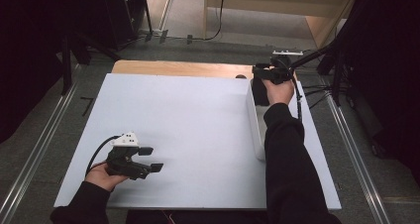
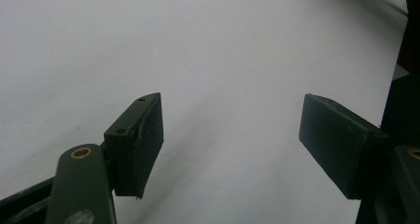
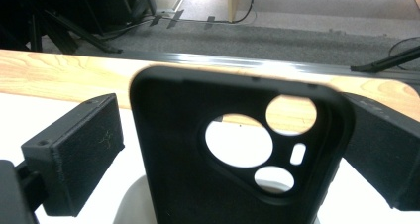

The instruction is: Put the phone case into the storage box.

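Observation:
A black phone case (image 3: 198, 184) with round camera cut-outs stands upright between the jaws of my right gripper (image 3: 235, 144). The jaws are wide apart on either side of it. A thin strip of white shows between the case and the left pad (image 3: 79, 154), while the case's other edge overlaps the right pad (image 3: 386, 149). In the high view my right gripper (image 1: 261, 74) hovers over the far end of a white tray (image 1: 252, 125), with the dark case (image 1: 259, 92) below it. My left gripper (image 1: 151, 158) rests open and empty near the front left of the white board (image 1: 188, 120).
A bare wooden strip (image 1: 178, 68) runs along the far edge of the table. Beyond it lie grey floor, cables and dark stand legs (image 1: 317, 55). A sleeved forearm (image 1: 287, 154) lies over the right side of the tray.

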A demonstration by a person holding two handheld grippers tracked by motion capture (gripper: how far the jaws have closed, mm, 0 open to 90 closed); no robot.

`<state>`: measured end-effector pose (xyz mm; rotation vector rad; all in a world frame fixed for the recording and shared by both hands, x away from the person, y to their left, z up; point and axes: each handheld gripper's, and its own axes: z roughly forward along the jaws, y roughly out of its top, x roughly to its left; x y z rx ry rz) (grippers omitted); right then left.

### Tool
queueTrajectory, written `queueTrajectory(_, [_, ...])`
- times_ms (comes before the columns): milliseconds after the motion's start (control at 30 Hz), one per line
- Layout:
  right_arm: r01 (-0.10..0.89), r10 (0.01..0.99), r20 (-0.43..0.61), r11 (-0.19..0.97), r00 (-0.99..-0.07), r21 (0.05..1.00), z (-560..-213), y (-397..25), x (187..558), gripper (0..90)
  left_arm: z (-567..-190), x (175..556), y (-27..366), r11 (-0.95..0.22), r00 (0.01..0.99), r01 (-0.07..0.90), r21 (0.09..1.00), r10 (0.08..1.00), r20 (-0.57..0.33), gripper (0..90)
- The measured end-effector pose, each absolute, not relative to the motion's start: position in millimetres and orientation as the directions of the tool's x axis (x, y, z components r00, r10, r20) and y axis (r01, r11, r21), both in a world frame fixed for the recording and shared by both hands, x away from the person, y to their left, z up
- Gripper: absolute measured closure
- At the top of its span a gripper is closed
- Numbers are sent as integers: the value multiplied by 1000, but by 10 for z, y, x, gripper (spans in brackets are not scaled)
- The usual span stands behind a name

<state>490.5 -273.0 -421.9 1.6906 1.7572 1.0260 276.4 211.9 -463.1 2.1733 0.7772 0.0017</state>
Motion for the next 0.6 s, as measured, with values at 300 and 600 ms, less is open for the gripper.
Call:
queueTrajectory(300, [615, 981, 143, -35, -127, 788, -3999, -2725, 4945, 0, -4633, 2761, 2119, -485, 811, 531, 695, 528, -251, 251])
queueTrajectory(600, [604, 978, 139, -17, -156, 797, -3753, -2742, 4939, 0, -4633, 2760, 2118, -484, 811, 531, 695, 528, -252, 251])
